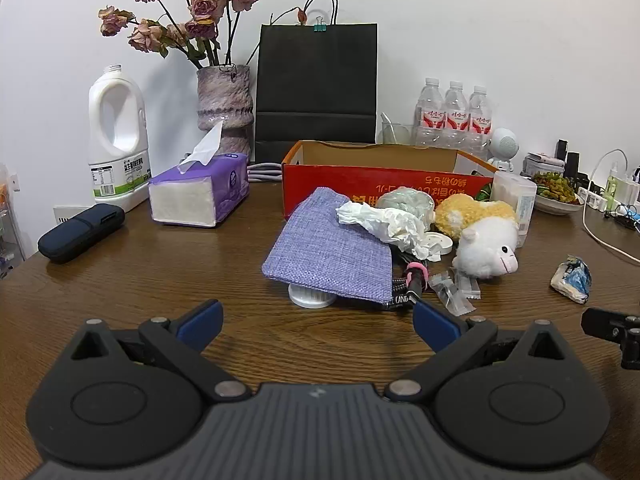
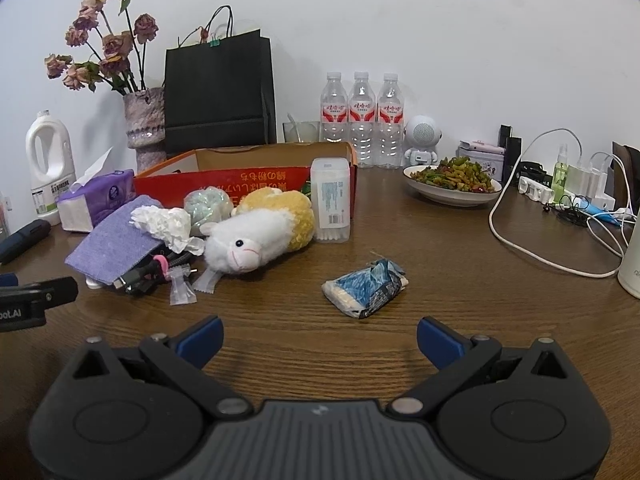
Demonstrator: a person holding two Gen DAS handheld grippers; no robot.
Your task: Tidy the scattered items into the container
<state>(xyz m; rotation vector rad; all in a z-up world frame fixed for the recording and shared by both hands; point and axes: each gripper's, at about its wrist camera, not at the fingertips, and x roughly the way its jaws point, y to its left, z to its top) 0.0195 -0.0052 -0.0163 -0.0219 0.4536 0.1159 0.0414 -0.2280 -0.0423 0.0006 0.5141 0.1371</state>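
Note:
A red cardboard box (image 1: 360,184) (image 2: 224,184) stands open at the back of the wooden table. In front of it lie a purple cloth pouch (image 1: 332,248) (image 2: 112,244), a crumpled tissue (image 1: 388,224) (image 2: 168,224), a plush sheep (image 1: 486,246) (image 2: 252,240), black cables (image 1: 404,284), small clear wrappers (image 1: 456,288) (image 2: 182,288) and a cotton swab box (image 2: 331,200). A blue crumpled packet (image 2: 366,290) (image 1: 572,278) lies apart, just ahead of my right gripper (image 2: 320,338). My left gripper (image 1: 318,320) is just short of the pouch. Both are open and empty.
A tissue pack (image 1: 200,190), white jug (image 1: 118,136), flower vase (image 1: 226,108) and black case (image 1: 80,232) stand at the left. A black paper bag (image 1: 316,88), water bottles (image 2: 362,120), a food plate (image 2: 452,180) and white cables (image 2: 520,240) are at the back and right.

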